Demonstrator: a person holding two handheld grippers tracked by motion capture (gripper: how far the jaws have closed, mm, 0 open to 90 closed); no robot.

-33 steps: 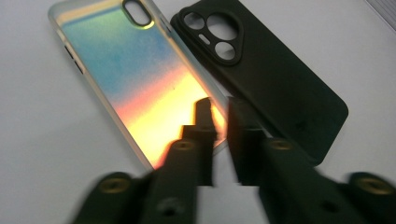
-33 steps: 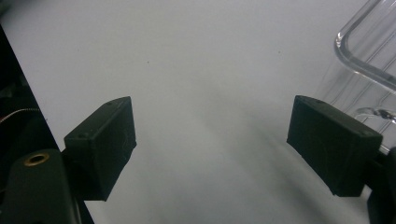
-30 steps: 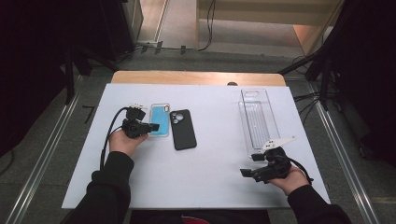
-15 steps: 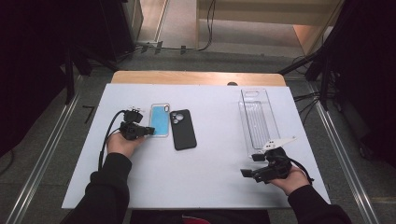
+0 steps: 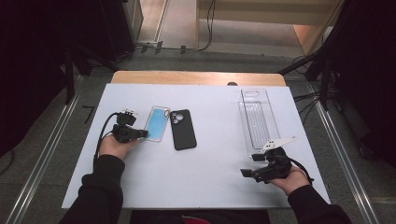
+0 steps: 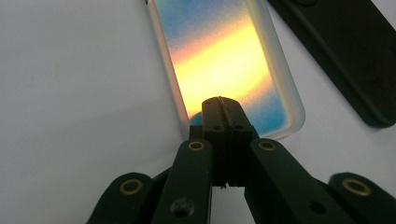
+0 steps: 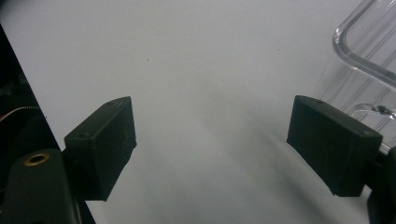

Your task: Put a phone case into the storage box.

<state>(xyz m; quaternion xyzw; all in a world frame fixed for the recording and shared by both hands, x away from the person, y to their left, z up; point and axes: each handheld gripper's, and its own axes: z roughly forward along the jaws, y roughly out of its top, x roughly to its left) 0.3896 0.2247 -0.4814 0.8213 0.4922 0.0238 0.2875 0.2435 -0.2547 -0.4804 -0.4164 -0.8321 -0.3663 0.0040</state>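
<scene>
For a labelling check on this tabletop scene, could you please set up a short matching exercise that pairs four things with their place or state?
Things:
1. blue phone case
2. black phone case
3. clear plastic tray
4. right hand-held gripper

Places or states:
A. jaws wide apart, nothing between them
B. far right of the table, ridged and see-through
C. lies just right of the blue one
D. at the tip of the shut left hand-held gripper

Pairs: 1-D, 2-C, 3-B, 4-A
</scene>
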